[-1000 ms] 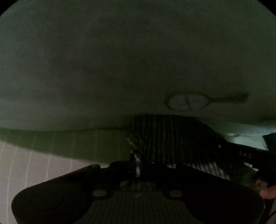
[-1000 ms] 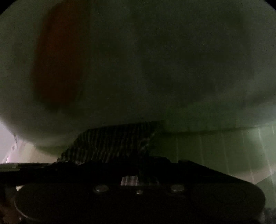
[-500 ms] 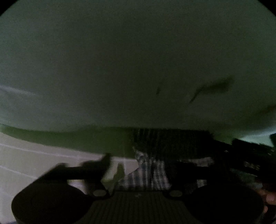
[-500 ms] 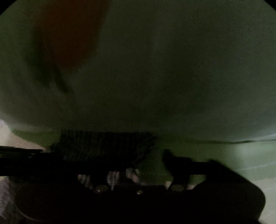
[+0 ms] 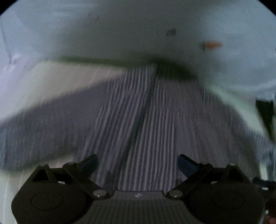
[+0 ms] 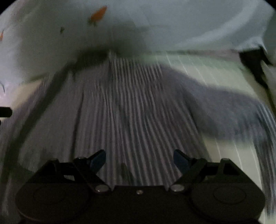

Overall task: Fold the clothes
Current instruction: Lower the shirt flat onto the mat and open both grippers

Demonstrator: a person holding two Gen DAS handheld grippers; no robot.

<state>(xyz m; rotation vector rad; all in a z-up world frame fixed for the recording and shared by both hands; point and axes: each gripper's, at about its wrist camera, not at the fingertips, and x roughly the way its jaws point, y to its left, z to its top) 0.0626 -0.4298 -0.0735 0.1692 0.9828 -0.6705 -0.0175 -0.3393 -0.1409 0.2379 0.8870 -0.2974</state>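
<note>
A grey striped shirt [image 5: 155, 112] lies spread flat on a pale lined surface [image 5: 72, 75], its sleeve trailing to the left. In the right wrist view the same striped shirt [image 6: 131, 112] stretches ahead, with a sleeve [image 6: 224, 106] running off to the right. My left gripper [image 5: 138, 163] hovers over the shirt's near edge, open, nothing between its blue-tipped fingers [image 5: 89, 163]. My right gripper [image 6: 139, 158] is likewise open above the cloth. Both views are blurred by motion.
A white cloth with small orange prints [image 5: 211, 45] rises behind the shirt, seen also as the white printed cloth [image 6: 99, 13] in the right wrist view. A dark object [image 6: 253, 65] sits at the far right. Pale lined surface [image 6: 207, 69] lies beyond the sleeve.
Both grippers were shut on the shirt's fabric held up near the white cloth; they have let go, opened wide and drawn back, and the shirt now lies flat.
</note>
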